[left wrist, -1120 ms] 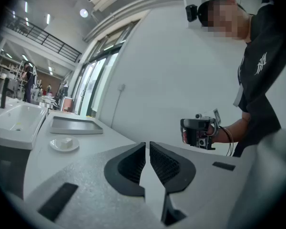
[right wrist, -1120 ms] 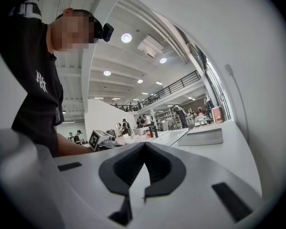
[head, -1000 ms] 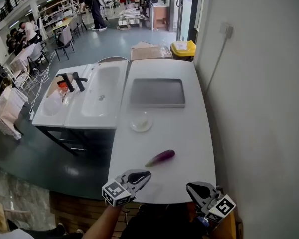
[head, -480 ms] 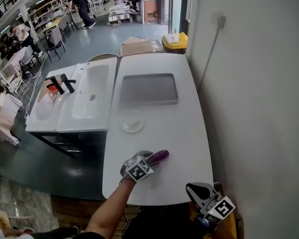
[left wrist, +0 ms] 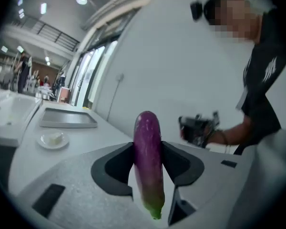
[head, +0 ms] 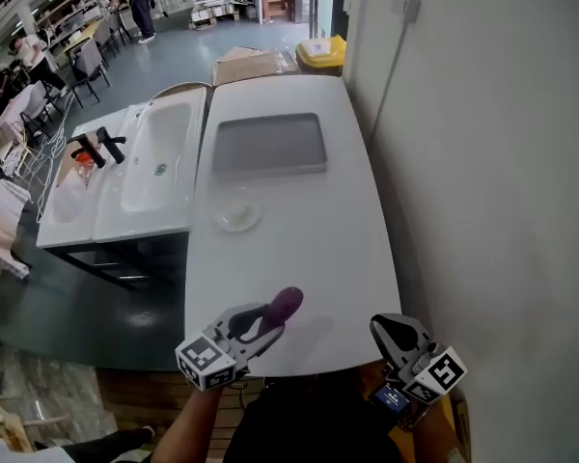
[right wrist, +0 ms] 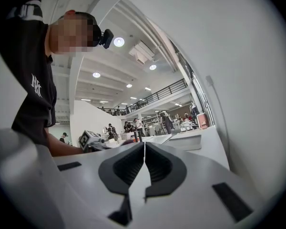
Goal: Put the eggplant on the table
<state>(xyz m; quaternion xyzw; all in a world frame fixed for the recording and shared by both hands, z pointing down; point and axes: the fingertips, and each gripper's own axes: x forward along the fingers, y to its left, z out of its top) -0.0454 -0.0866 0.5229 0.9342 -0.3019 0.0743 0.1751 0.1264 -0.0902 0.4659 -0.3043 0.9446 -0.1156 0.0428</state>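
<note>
A purple eggplant (head: 285,303) with a green stem end sits between the jaws of my left gripper (head: 267,322), above the near edge of the white table (head: 299,244). In the left gripper view the eggplant (left wrist: 148,147) stands lengthwise between the jaws of the left gripper (left wrist: 148,152), stem end toward the camera. Both pads touch it, and the jaws are closing on it. My right gripper (head: 394,330) hangs at the table's near right corner. In its own view the right gripper (right wrist: 144,146) is shut with nothing in it.
A grey tray (head: 268,144) lies at the table's far end, and a small white saucer (head: 237,215) sits near the left edge. A white sink unit (head: 154,157) adjoins the table's left side. A wall runs along the right. A yellow bin (head: 323,51) stands beyond the table.
The eggplant lay on the table a second ago. My left gripper reached out to it, closed round it and has drawn back toward the near edge with it. The right gripper barely moved.
</note>
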